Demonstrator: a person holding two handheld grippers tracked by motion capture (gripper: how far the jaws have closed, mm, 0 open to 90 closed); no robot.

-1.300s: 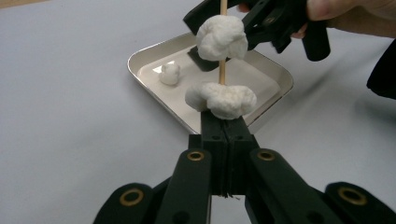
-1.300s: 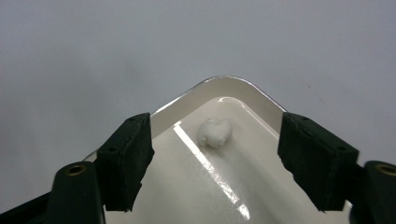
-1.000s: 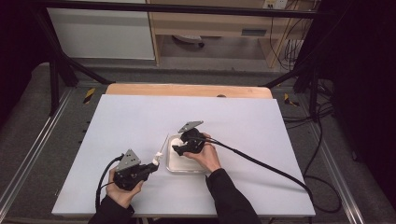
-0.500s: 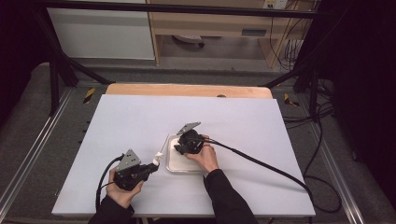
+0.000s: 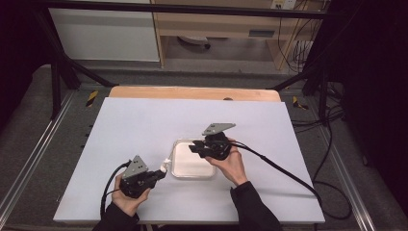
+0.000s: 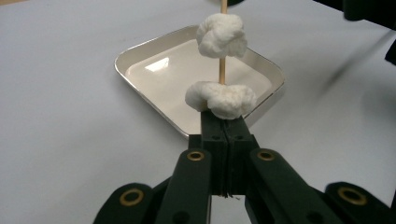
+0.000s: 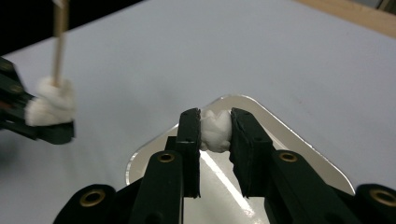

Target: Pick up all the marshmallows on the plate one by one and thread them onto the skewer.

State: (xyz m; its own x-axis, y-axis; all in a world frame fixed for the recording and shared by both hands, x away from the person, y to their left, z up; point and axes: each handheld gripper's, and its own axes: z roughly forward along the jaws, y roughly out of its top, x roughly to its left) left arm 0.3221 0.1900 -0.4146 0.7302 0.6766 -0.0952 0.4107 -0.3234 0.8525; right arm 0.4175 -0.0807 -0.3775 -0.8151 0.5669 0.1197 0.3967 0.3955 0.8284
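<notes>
Nearest, the left gripper has its black jaws pressed together on a thin wooden skewer threaded with two soft, lumpy white marshmallows. Beyond it, the right gripper, whose jaws have just been closing, pinches a third marshmallow above the glossy, rounded-square white dish. Farther off, the matte white tabletop meets a wooden edge. Since a second ago, the right gripper has lifted off the dish.

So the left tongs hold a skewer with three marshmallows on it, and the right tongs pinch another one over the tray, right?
Not quite: the skewer in the left tongs carries two marshmallows, as the left gripper view shows. The right tongs do pinch another marshmallow over the tray.
</notes>
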